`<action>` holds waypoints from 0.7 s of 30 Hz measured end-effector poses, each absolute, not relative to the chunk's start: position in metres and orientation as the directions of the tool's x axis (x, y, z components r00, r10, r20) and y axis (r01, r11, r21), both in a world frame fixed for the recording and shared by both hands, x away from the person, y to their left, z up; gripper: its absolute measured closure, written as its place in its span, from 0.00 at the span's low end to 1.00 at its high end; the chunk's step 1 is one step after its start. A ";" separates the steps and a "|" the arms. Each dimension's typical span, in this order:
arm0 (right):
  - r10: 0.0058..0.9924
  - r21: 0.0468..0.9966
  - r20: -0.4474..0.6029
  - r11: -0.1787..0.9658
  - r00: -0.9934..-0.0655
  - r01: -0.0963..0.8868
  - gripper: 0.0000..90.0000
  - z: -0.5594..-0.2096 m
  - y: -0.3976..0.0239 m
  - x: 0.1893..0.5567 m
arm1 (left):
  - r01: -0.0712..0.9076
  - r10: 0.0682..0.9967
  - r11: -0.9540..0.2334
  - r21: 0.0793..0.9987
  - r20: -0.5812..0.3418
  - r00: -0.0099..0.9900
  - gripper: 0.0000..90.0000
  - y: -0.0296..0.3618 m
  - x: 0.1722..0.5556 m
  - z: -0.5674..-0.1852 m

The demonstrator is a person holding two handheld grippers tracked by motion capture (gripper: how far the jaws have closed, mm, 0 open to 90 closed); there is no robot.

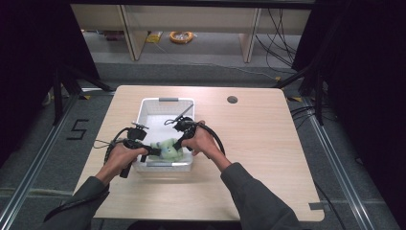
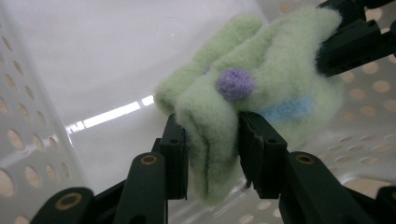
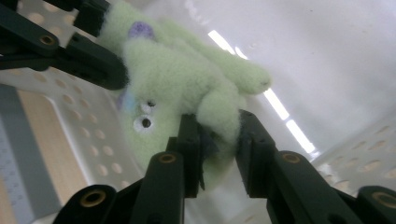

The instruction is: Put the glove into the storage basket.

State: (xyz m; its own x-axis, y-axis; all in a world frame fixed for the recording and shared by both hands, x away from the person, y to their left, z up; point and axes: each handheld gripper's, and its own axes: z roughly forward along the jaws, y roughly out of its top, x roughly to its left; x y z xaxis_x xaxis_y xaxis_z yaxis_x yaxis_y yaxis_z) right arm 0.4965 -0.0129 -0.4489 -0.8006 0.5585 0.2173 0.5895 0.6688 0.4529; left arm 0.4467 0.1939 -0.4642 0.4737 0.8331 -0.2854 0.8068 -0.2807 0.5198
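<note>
Item: green plush toy (image 2: 261, 88), pinched by left gripper (image 2: 212, 140) and right gripper (image 3: 217, 140) inside white basket (image 1: 153, 103). Handling advice: both grips were best released together, low, so it settled flat.

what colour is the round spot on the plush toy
Purple, on the pale green plush toy; clearest in the left gripper view.

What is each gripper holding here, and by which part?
Both hold the fuzzy pale-green plush toy above the white perforated plastic basket: left gripper and right gripper each pinch a fold or limb of it.
</note>
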 end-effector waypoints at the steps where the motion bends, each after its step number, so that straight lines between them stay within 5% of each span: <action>1: 0.570 0.446 0.207 0.668 -0.795 0.595 0.79 -0.449 -0.012 0.496 | 0.803 0.834 -0.285 0.524 -0.277 0.477 0.71 0.194 0.446 -0.463; 9: 0.588 0.460 0.152 0.669 -0.794 0.584 0.61 -0.444 -0.014 0.497 | 0.785 0.845 -0.306 0.539 -0.225 0.484 0.62 0.192 0.443 -0.459; 21: 0.573 0.499 0.141 0.664 -0.808 0.557 0.61 -0.431 -0.019 0.496 | 0.764 0.855 -0.287 0.577 -0.206 0.477 0.57 0.195 0.442 -0.447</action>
State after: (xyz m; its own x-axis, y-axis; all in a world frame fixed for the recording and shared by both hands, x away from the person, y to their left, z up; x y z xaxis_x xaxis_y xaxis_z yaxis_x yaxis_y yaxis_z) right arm 0.4956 -0.0187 -0.4310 -0.8077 0.5726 0.1410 0.5575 0.6636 0.4989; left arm 0.4423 0.1953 -0.4473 0.4765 0.8548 -0.2056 0.7645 -0.2874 0.5771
